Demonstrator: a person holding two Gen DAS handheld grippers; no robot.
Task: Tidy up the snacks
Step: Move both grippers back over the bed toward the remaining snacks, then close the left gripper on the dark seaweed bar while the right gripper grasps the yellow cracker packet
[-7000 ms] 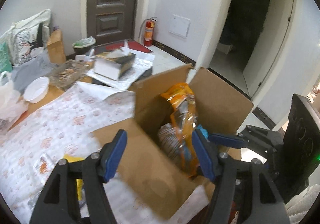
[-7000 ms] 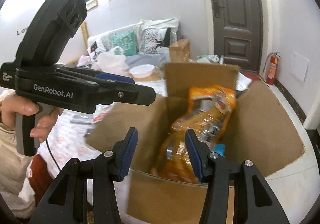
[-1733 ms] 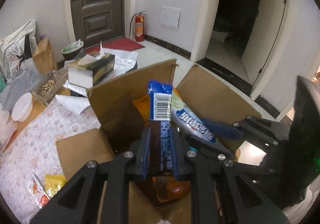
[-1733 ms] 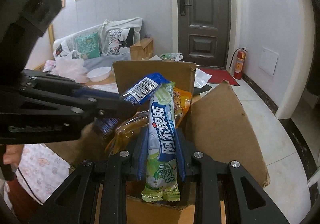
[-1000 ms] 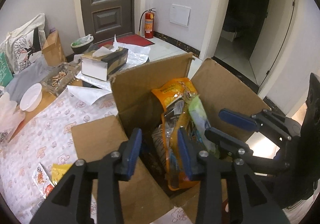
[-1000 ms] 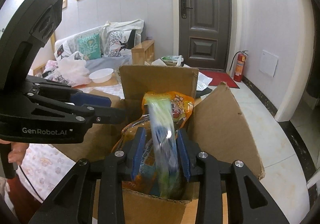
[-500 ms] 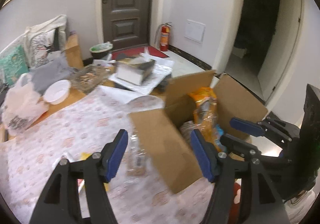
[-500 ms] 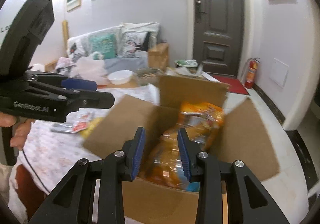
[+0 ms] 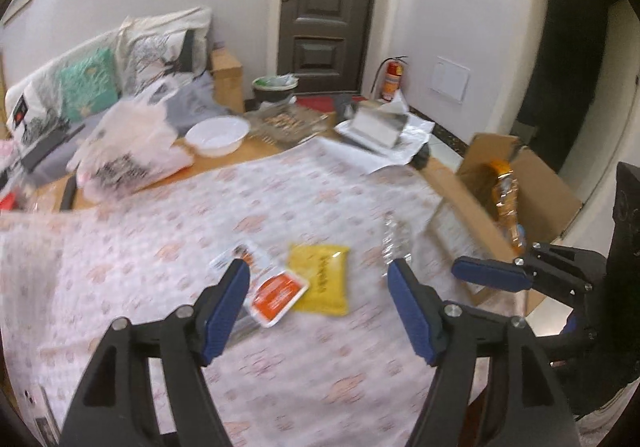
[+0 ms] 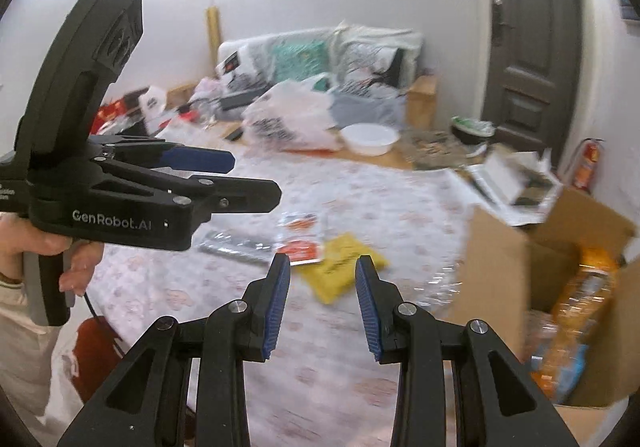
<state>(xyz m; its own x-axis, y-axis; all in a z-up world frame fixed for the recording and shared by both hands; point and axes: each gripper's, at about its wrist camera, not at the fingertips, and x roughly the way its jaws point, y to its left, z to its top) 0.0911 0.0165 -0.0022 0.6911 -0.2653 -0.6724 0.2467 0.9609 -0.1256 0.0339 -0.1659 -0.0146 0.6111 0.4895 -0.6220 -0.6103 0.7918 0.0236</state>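
Patterned tablecloth [image 9: 132, 247] in a cluttered living room.
Left gripper [image 9: 320, 303] gapes wide, right gripper [image 10: 322, 305] half-open, both empty; yellow packet [image 9: 322, 277] mid-frame, box [image 10: 496, 275] at right.

Bare patterned tablecloth [image 9: 168, 223] left open mid-frame, yellow packet [image 9: 322, 279] and red-white sachet [image 9: 276, 297] lying centre, cardboard box [image 9: 476, 215] blocking right edge, plastic bag [image 9: 128, 155] crowding upper left.
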